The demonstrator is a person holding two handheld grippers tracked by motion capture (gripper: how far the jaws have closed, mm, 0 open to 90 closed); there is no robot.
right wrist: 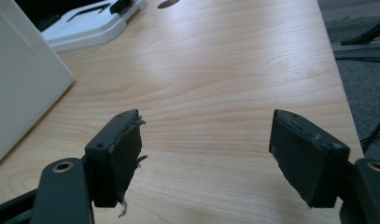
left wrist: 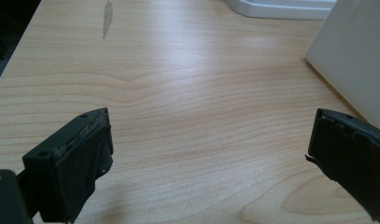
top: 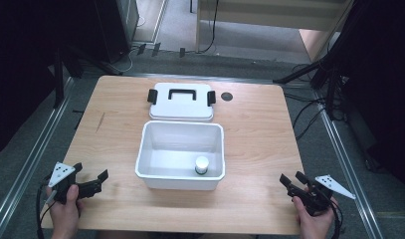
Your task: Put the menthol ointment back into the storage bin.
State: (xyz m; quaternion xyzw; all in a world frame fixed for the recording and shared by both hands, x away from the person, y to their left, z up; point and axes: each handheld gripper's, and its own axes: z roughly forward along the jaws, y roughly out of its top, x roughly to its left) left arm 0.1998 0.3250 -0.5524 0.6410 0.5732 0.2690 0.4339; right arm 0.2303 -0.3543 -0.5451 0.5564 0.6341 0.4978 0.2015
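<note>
An open white plastic box (top: 181, 177) stands in the middle of the wooden table (top: 254, 129). Inside it, at the near right corner, stands a small bottle with a white cap (top: 202, 165). The box's white lid (top: 181, 102), with a black handle and black side latches, lies flat just behind the box. My left gripper (top: 92, 176) is held low at the near left corner, open and empty. My right gripper (top: 291, 178) sits at the near right corner, also open and empty. The box wall (left wrist: 353, 56) shows at the right of the left gripper view and the box wall (right wrist: 19, 84) at the left of the right gripper view.
A dark round hole (top: 226, 96) sits in the tabletop right of the lid. A grey smear (top: 100, 121) marks the wood at the left. Bare wood lies on both sides of the box. Black stands and cables (top: 309, 107) surround the table on the grey floor.
</note>
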